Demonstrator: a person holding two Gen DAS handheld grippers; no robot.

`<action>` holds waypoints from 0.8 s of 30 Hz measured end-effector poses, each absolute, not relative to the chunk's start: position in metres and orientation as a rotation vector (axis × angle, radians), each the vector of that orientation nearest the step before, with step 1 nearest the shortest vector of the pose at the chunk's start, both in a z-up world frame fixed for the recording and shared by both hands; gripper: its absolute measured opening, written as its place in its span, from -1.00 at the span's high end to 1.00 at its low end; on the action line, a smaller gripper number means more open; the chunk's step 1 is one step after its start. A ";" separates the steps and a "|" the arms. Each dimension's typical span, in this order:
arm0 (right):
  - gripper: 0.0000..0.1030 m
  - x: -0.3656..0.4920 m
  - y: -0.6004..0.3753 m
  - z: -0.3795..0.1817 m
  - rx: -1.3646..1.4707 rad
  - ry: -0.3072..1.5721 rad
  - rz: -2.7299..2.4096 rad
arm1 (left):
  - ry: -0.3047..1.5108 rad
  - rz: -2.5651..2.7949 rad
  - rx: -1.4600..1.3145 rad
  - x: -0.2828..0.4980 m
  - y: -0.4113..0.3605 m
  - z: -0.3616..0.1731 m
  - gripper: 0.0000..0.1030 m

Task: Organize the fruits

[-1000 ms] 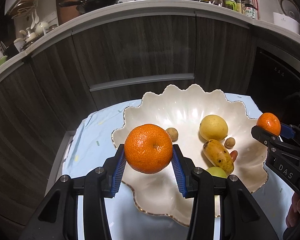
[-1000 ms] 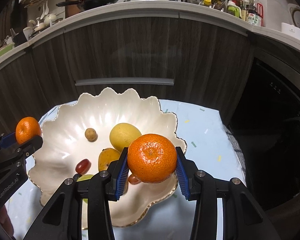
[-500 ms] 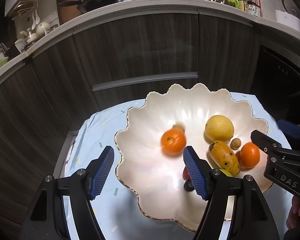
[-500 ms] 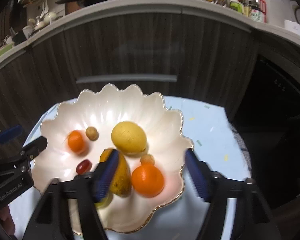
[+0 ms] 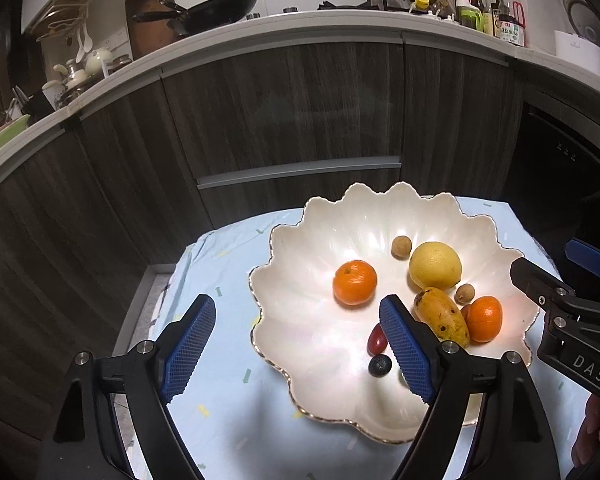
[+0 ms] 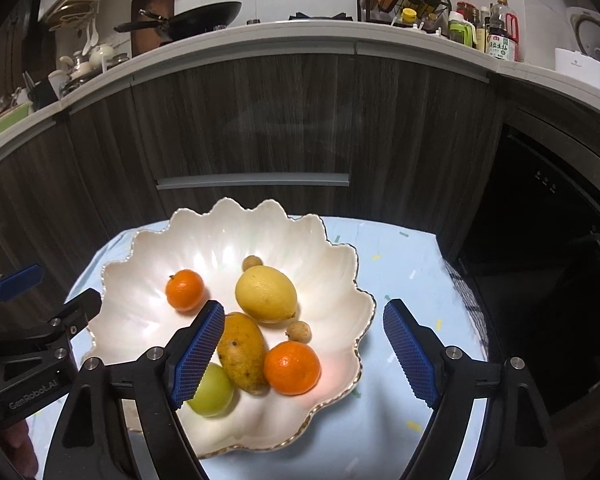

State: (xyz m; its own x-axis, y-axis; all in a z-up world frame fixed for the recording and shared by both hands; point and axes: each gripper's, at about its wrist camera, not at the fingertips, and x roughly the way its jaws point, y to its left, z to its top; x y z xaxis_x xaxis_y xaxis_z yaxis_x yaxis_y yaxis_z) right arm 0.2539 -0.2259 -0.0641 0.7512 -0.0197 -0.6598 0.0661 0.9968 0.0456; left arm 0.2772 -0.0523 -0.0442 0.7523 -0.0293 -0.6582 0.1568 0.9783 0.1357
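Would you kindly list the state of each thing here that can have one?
Left gripper: open, empty.
Right gripper: open, empty.
Bowl: upright on the table, holding fruit.
Two oranges: lying in the bowl, apart.
Lemon: in the bowl.
Mango: in the bowl, touching one orange.

orange tangerines (image 5: 354, 282), yellow lemon (image 5: 435, 265), pearly white bowl (image 5: 300, 320).

Left gripper (image 5: 296, 344) spread wide, empty, angled down. Right gripper (image 6: 304, 352) likewise wide, empty, level alongside the left.
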 end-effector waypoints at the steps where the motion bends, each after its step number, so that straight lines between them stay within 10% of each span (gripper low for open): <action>1: -0.60 0.252 -0.226 -0.063 0.068 0.716 -0.045 | 0.709 -0.101 0.184 0.274 -0.051 -0.041 -0.63; 24: -0.60 0.182 -0.225 -0.019 0.102 0.642 -0.054 | 0.632 -0.091 0.148 0.194 -0.038 0.010 -0.70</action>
